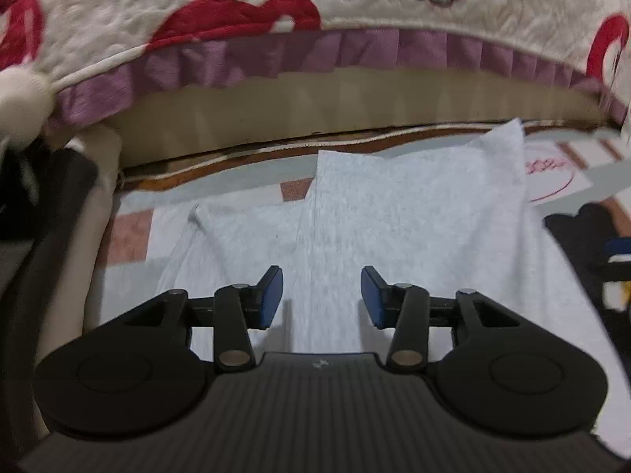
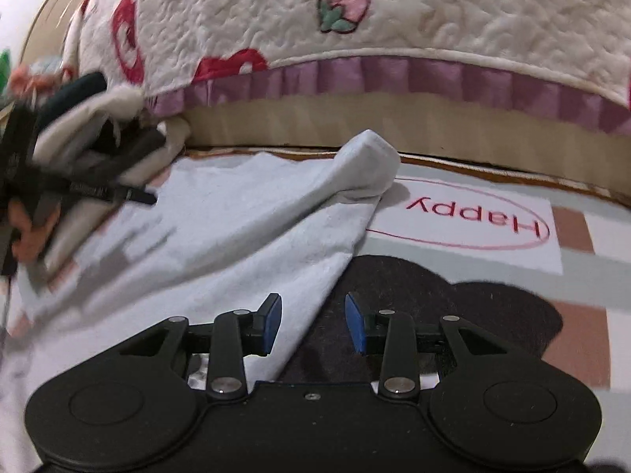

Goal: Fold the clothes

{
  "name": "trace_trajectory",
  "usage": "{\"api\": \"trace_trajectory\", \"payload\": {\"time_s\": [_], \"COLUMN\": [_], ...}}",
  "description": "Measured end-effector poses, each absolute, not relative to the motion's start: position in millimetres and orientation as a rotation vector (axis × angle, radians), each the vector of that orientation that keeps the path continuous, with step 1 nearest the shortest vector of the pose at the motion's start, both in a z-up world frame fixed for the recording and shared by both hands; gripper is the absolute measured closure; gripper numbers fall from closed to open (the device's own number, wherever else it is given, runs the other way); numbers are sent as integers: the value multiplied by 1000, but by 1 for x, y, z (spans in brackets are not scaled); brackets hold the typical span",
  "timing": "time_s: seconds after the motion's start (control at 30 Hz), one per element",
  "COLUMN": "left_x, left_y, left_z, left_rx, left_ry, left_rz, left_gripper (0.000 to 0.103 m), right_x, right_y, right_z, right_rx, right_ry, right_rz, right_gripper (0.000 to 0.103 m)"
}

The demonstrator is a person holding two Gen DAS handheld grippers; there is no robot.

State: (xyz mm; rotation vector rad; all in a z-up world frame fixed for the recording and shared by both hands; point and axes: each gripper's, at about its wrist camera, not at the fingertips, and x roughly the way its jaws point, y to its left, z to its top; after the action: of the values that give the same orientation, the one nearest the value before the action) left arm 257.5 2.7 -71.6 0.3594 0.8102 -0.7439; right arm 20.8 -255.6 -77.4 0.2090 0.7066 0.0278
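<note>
Across the middle of both views lies the light grey garment (image 1: 394, 213), spread on a checked mat (image 2: 453, 264) on the floor, with one folded panel already laid over its body and a rolled corner poking up at the upper centre of the right wrist view. Your left hand-held gripper (image 1: 321, 295) hangs over the garment's middle with its blue pads apart and nothing between them; your right hand-held gripper (image 2: 313, 323) is likewise apart and empty, straddling the garment's right edge where it meets a dark patch (image 2: 434, 295) on the mat.

To fold well from here, I'd judge you should pick matching points on one edge, pinch only the top layer, and carry both grippers together so the fold line stays straight. Flatten that raised corner first, or it may bunch inside the next fold. Keep the cloth low so it doesn't drag the panel beneath.

At centre right of the right wrist view, the mat carries the word "Happy" (image 2: 473, 216) in red inside a pink oval, seen upside down. Along the top, a cream quilt (image 2: 434, 19) with strawberry motifs and a purple frill shows no readable writing.
</note>
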Motion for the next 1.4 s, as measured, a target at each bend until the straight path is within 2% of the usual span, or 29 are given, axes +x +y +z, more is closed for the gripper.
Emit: {"api": "trace_trajectory", "payload": {"time_s": [0.23,0.37,0.43,0.5,0.53,0.57,0.83,0.97,1.03,1.07,1.13,1.3,1.4], "left_x": [300,315,319,316,313,310,289,297,306,308,307,297,311], "left_y": [-25,-38,-39,-39,-40,-41,-50,-60,-63,-64,-66,-57,-35], "left_z": [-102,-109,-109,-107,-106,-105,-103,-108,-110,-109,-104,-60,-39], "left_rx": [323,289,224,209,218,228,228,227,192,183,217,343,326], "left_ry": [888,895,909,909,904,899,904,887,887,878,848,664,617], "left_rz": [-687,-678,-670,-677,-684,-692,-741,-709,-698,-698,-705,-673,-606], "left_gripper": [59,52,53,71,86,87,86,71,69,77,101,101,101], "right_x": [14,15,15,14,13,13,10,9,8,8,8,8,9], "right_y": [-274,-281,-282,-282,-282,-283,-285,-284,-283,-283,-283,-284,-283], "right_z": [-98,-105,-109,-112,-112,-113,-114,-114,-114,-114,-115,-115,-115], "right_rx": [269,311,312,305,306,311,331,332,331,331,332,327,327], "right_ry": [662,673,681,682,676,673,662,659,658,658,654,651,650], "right_rz": [51,51,48,46,46,46,48,45,45,45,46,47,44], "right_gripper": [62,62,62,62,62,62,61,60,60,60,60,60,59]}}
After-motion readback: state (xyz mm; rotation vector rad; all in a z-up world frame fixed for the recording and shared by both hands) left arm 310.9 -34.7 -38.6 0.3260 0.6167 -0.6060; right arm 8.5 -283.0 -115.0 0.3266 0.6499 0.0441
